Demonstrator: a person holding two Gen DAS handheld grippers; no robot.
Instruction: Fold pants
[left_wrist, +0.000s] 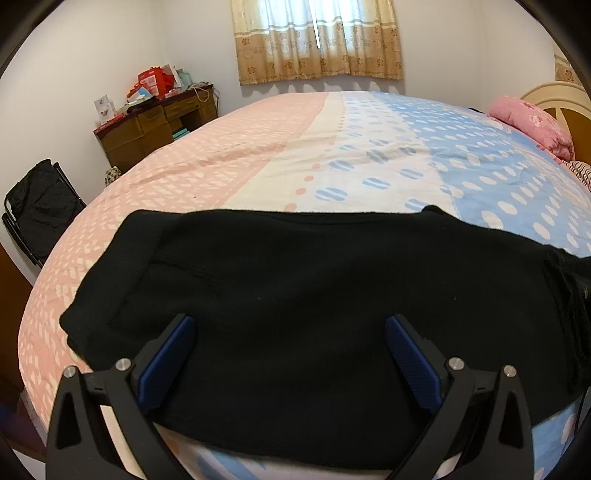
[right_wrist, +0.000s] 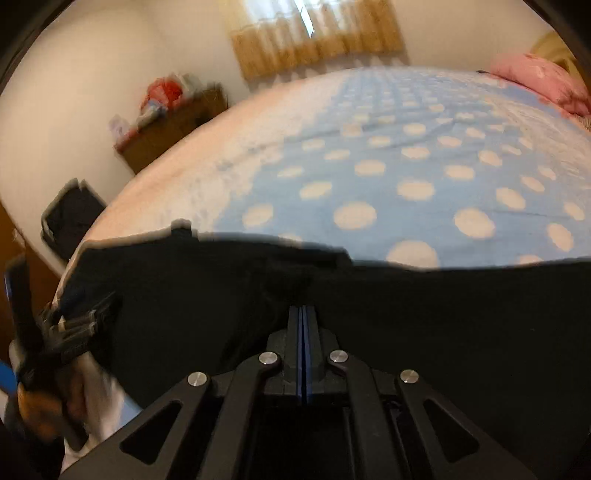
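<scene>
Black pants (left_wrist: 295, 295) spread flat along the near edge of the bed (left_wrist: 258, 166), running side to side, with the waistband end toward the near left corner and the bulk reaching off toward the right. Bedsheet in 3 bands: pink with white marks at the left, cream in the middle, blue with white dots at the right.

Left gripper (left_wrist: 290, 325) poised over the pants near that edge, jaws spread wide, blue pads (left_wrist: 168, 358) facing each other with only dark fabric showing between them; nothing clamped. Seen again at the left margin of the right wrist view (right_wrist: 85, 317), blurred.

Right gripper (right_wrist: 303, 314) pressed fully together, the 2 blue pads meeting in a thin seam, tips lying over the dark cloth. Whether any fabric is pinched there cannot be told; the view is smeared.

Pink pillow (left_wrist: 532, 122) at the far right corner. Beyond the bed: brown desk (left_wrist: 155, 125) piled with red boxes, black folding chair (left_wrist: 40, 206), patterned curtain (left_wrist: 317, 40).
</scene>
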